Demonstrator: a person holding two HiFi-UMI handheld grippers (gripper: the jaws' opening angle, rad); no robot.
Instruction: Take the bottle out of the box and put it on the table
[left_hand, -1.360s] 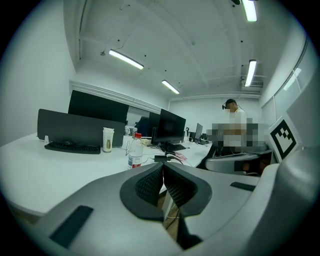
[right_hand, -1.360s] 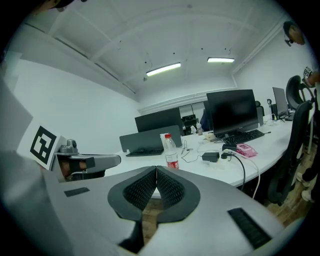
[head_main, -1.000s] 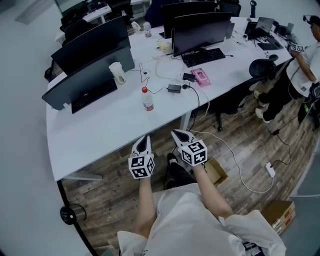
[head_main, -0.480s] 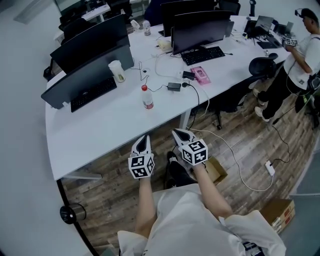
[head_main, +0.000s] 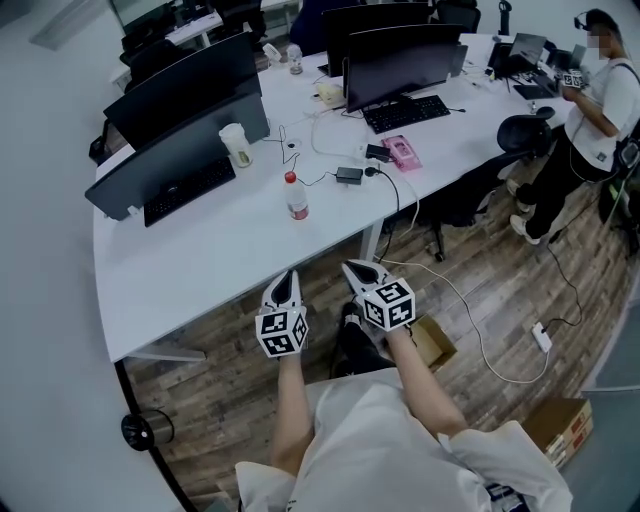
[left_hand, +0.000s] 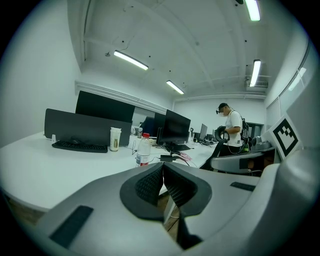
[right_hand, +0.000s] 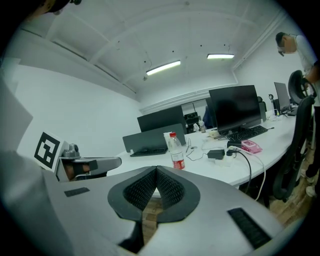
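A clear plastic bottle (head_main: 296, 200) with a red cap and red label stands upright on the white table (head_main: 200, 260), in front of the dark monitors. It also shows in the left gripper view as the bottle (left_hand: 143, 151) and in the right gripper view as the bottle (right_hand: 176, 150). My left gripper (head_main: 288, 280) and right gripper (head_main: 354, 268) hover side by side just off the table's near edge, well short of the bottle. Both are shut with nothing between their pads: left gripper (left_hand: 162, 166), right gripper (right_hand: 156, 170). A small cardboard box (head_main: 431, 343) lies on the floor beneath my right forearm.
Monitors (head_main: 190, 95), keyboards (head_main: 407, 113), a paper cup (head_main: 236, 146), a pink item (head_main: 402, 152) and cables crowd the far side of the table. An office chair (head_main: 527, 134) and a standing person (head_main: 590, 110) are at the right. Another carton (head_main: 560, 430) sits at lower right.
Both grippers have stayed in place. The person at the far right has shifted slightly and stands more upright.
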